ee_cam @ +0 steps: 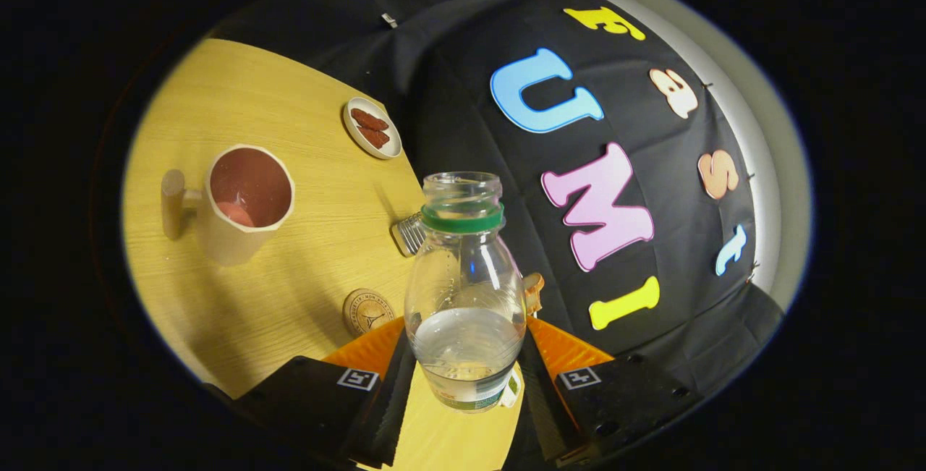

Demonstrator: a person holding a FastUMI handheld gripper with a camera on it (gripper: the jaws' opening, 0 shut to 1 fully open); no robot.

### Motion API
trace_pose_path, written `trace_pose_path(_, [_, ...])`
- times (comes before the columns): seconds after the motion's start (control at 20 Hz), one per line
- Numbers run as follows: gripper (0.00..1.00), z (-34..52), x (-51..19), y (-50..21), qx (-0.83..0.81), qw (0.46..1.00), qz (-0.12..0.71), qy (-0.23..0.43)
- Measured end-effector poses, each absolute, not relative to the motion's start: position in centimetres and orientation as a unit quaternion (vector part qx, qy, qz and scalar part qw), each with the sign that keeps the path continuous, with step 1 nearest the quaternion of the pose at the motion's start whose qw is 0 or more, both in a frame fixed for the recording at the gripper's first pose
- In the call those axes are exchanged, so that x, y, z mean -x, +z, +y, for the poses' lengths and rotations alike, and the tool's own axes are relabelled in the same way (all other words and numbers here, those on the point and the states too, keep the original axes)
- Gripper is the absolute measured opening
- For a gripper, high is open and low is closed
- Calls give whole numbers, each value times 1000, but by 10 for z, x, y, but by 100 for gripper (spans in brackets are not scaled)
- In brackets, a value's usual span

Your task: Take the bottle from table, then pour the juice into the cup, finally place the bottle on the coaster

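A clear plastic bottle (464,290) with a green neck ring and no cap sits between my two fingers, held up over the wooden table (289,297). My gripper (463,377) is shut on the bottle low on its body. Clear liquid fills its lower part. A beige cup (242,203) with a wooden handle stands well beyond the left finger, its inside reddish. A round wooden coaster (367,311) lies on the table just past the left finger (394,384). The whole view is rolled, so the table tilts.
A small oval dish (372,128) with two reddish pieces sits near the table's far edge by the black cloth wall. A ridged bottle cap (409,234) lies on the table behind the bottle's neck. A small orange-tan object (534,291) peeks out beside the bottle.
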State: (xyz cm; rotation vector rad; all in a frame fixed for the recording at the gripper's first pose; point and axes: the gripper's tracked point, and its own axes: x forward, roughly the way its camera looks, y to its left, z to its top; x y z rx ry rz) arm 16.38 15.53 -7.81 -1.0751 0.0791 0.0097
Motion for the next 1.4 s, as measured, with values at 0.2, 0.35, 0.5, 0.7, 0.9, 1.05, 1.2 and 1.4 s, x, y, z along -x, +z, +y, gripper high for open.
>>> trace_pose_path(0.2, [75,167,-179,-79,546,837,31,18])
trace_pose_path(0.35, [75,176,-188,-78,573,819,22,24])
trace_pose_path(0.5, [75,183,-193,-81,601,799,13,34])
trace_pose_path(0.7, [75,190,-195,-94,632,773,8,58])
trace_pose_path(0.9, [75,191,-195,-103,657,751,-2,70])
trace_pose_path(1.05, [75,193,-198,-108,678,731,-9,74])
trace_pose_path(1.2, [75,194,-200,-111,700,710,-11,79])
trace_pose_path(1.4, [75,193,-207,-113,715,693,-8,95])
